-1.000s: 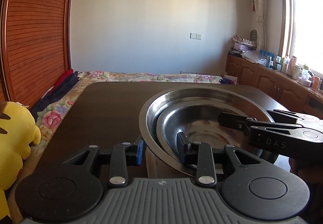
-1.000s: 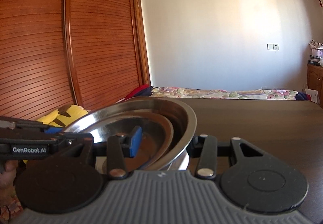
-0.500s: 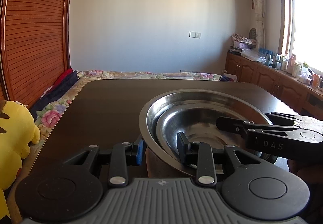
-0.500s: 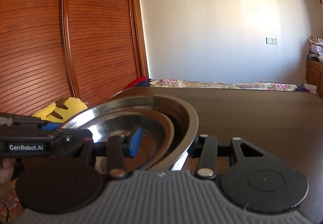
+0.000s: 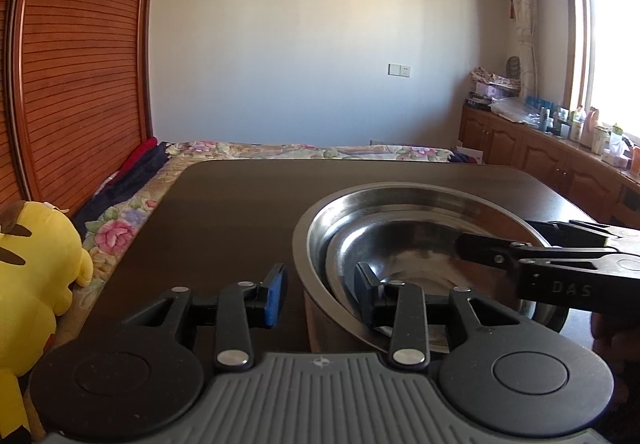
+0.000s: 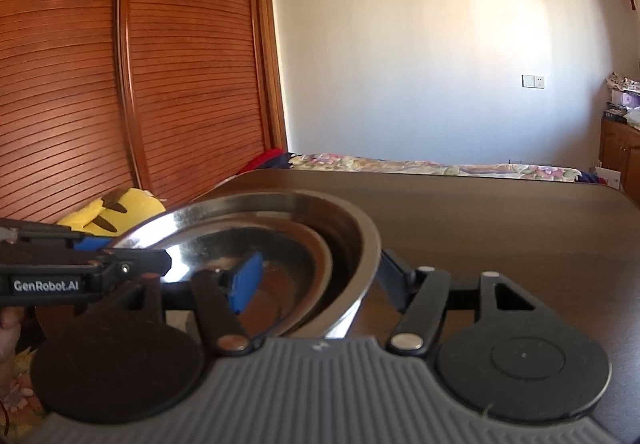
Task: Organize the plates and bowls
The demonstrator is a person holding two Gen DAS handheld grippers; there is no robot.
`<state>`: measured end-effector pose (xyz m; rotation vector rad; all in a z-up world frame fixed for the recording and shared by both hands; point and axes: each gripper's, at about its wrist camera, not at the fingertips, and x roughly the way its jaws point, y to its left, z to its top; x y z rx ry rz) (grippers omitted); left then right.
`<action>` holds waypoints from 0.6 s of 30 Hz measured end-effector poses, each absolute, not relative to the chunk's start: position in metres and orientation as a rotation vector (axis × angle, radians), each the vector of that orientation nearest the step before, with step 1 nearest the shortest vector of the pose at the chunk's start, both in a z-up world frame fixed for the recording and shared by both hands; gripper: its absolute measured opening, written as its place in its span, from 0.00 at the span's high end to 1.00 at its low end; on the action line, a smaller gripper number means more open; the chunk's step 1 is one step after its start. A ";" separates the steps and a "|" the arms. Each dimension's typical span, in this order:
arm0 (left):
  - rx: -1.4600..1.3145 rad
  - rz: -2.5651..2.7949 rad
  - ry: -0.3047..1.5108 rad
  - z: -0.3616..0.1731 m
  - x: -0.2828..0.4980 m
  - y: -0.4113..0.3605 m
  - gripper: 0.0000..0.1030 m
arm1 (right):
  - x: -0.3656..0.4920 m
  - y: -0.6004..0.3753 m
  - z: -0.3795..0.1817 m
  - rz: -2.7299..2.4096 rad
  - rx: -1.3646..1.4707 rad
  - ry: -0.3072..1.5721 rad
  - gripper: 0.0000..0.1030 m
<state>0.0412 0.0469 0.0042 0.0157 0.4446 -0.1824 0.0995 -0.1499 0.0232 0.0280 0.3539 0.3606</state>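
While both grippers straddle opposite rims of the nested steel bowls, the jaws of each are opening. The large bowl (image 5: 424, 195) sits on the dark table (image 5: 240, 203) with the smaller bowl (image 5: 404, 244) inside it, off-centre toward the left gripper's side. The left gripper (image 5: 320, 290) has the rims between its fingers, pads standing clear of the metal; the right gripper (image 6: 320, 276) likewise, its blue pad (image 6: 245, 282) inside the bowls and apart from the wall.

Risk: a finger withdrawn carelessly could catch a rim and tip or drag the stack; polished steel would slide readily on the smooth top.

Not verifiable: the bowls' base and its contact with the table, hidden behind each gripper body. No plates are visible. The table's near edge is cut off.
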 end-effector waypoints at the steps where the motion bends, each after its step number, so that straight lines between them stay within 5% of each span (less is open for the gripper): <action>1: 0.017 -0.177 0.442 0.005 0.041 0.047 0.58 | 0.099 -0.151 0.024 0.357 0.031 0.353 0.38; 12: 0.023 -0.129 0.390 0.024 0.032 0.050 0.30 | 0.086 -0.165 0.033 0.304 0.050 0.313 0.35; 18: 0.030 -0.126 0.351 0.039 0.021 0.043 0.13 | 0.076 -0.176 0.045 0.263 0.056 0.286 0.24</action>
